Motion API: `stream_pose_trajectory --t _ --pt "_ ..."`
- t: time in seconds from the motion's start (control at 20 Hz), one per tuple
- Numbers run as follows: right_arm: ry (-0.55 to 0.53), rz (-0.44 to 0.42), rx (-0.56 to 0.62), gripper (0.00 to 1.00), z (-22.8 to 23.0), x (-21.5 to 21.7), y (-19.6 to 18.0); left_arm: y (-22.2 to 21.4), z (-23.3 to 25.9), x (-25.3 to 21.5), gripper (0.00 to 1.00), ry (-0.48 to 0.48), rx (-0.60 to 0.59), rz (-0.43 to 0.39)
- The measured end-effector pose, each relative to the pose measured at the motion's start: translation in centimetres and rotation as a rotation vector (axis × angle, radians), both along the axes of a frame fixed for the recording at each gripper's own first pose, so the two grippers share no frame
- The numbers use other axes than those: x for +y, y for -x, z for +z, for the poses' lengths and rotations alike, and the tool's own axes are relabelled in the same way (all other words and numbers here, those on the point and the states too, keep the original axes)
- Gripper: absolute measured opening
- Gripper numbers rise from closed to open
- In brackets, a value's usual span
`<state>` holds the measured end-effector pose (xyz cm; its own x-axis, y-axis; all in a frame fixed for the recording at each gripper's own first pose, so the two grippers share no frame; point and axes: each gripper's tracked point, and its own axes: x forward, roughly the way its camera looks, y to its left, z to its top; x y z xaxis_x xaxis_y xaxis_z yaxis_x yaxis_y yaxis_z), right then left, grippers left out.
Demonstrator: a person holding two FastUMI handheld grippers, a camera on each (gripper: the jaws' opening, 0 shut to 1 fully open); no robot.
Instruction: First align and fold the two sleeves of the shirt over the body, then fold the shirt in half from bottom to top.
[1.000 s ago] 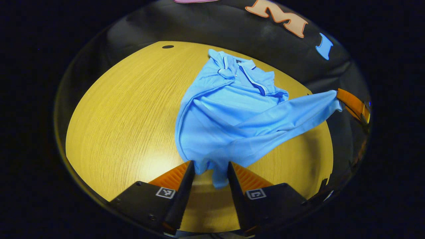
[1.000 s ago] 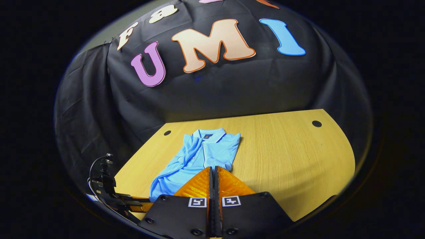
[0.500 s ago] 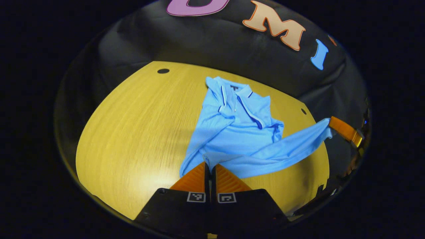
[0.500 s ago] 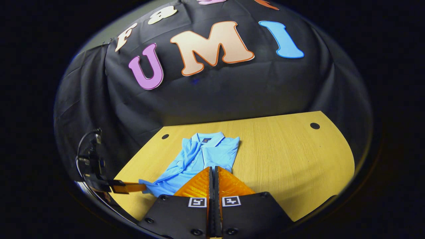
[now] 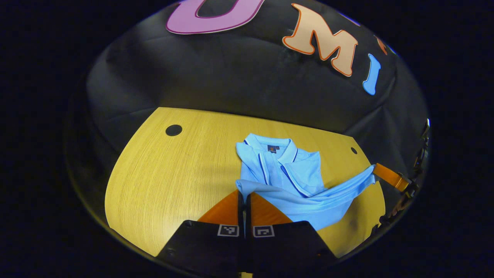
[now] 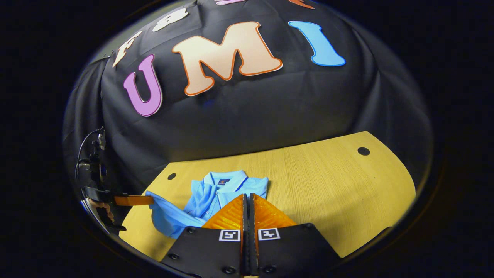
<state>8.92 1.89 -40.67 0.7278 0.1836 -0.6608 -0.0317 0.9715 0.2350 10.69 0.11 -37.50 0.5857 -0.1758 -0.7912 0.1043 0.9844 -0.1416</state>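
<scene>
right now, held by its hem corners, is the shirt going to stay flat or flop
Likely flop: the shirt sags between the left gripper and right gripper. Probably light, since pinched corners lift it. It may slide on the smooth table.

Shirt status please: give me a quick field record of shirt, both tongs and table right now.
shirt: light blue polo, collar at the far end, bottom hem lifted off the table
left tongs: shut on one hem corner
right tongs: shut on the other hem corner
hem: stretched in the air between both tongs
table: yellow wood, dark round holes near the far corners
fold stage: bottom-to-top fold underway
</scene>
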Motion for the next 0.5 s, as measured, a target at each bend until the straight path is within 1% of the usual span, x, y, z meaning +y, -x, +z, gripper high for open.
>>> stream_pose_trajectory --t 0.25,0.4,0.5 --pt "0.060 -0.058 0.000 0.02 -4.1 -1.3 -5.5 -7.2 -3.0 -0.3 0.00 0.041 -0.008 0.021" --pt "0.084 -0.120 0.021 0.02 -6.7 -3.3 -8.2 -10.4 -4.9 0.8 0.00 0.006 -0.013 0.040" --pt "0.086 -0.153 0.053 0.04 -8.0 -4.2 -8.4 -11.6 -5.8 2.1 0.00 -0.048 -0.030 0.078"
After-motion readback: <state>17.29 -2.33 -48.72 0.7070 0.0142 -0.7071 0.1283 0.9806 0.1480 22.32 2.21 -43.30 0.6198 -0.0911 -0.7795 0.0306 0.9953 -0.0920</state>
